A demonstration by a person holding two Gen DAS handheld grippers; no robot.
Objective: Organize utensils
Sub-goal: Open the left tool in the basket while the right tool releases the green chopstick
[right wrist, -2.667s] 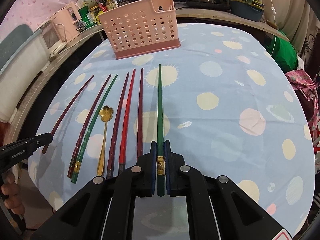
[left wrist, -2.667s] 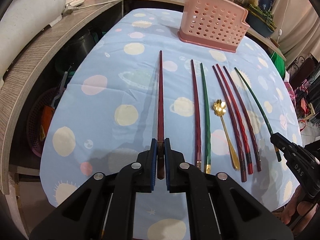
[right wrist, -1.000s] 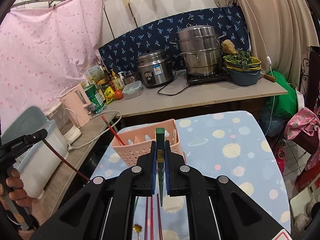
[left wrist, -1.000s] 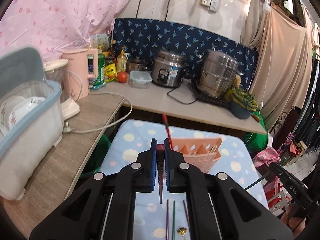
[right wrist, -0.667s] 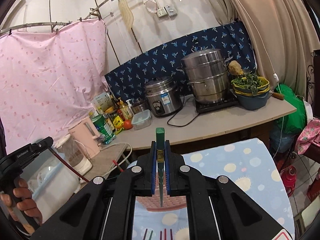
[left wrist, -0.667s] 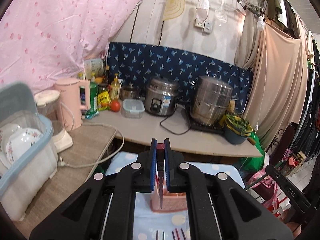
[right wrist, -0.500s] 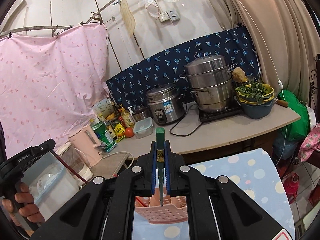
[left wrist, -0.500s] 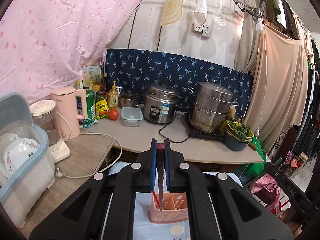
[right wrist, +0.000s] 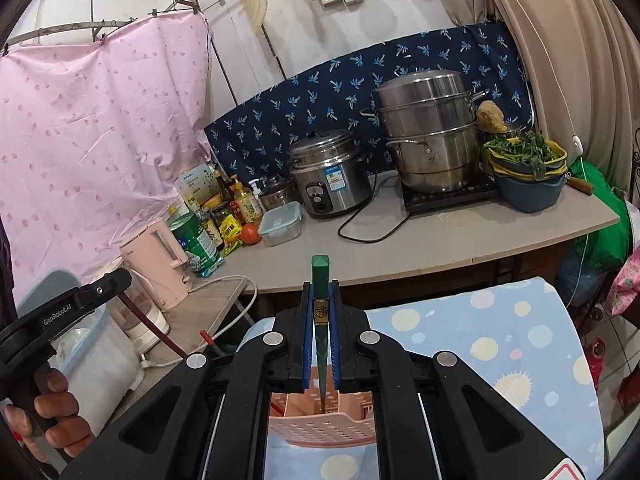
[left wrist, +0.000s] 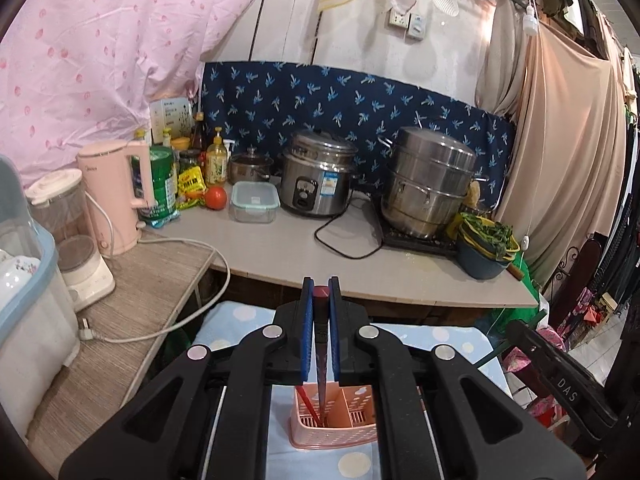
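My left gripper [left wrist: 321, 300] is shut on a dark red chopstick [left wrist: 321, 364] that hangs tip down over the pink perforated utensil basket [left wrist: 336, 434]. Another red chopstick [left wrist: 308, 406] leans inside the basket's left compartment. My right gripper [right wrist: 321, 300] is shut on a green chopstick [right wrist: 321, 280] with a gold band, held upright, its tip pointing into the same basket [right wrist: 320, 430]. In the right wrist view the left gripper [right wrist: 120, 280] and a hand [right wrist: 52, 420] show at far left, with the dark red chopstick [right wrist: 148, 326] slanting down from it.
The basket stands on a table with a blue cloth [right wrist: 500, 340] with pale dots. Behind it runs a counter [left wrist: 280, 248] with a rice cooker [left wrist: 316, 180], a steel steamer pot [left wrist: 428, 188], a pink kettle [left wrist: 116, 196], bottles and a bowl of greens [left wrist: 482, 244].
Both grippers have moved forward over the table with their chopsticks still gripped. The basket now lies directly below both chopstick tips, and the utensils on the cloth have dropped out of view.
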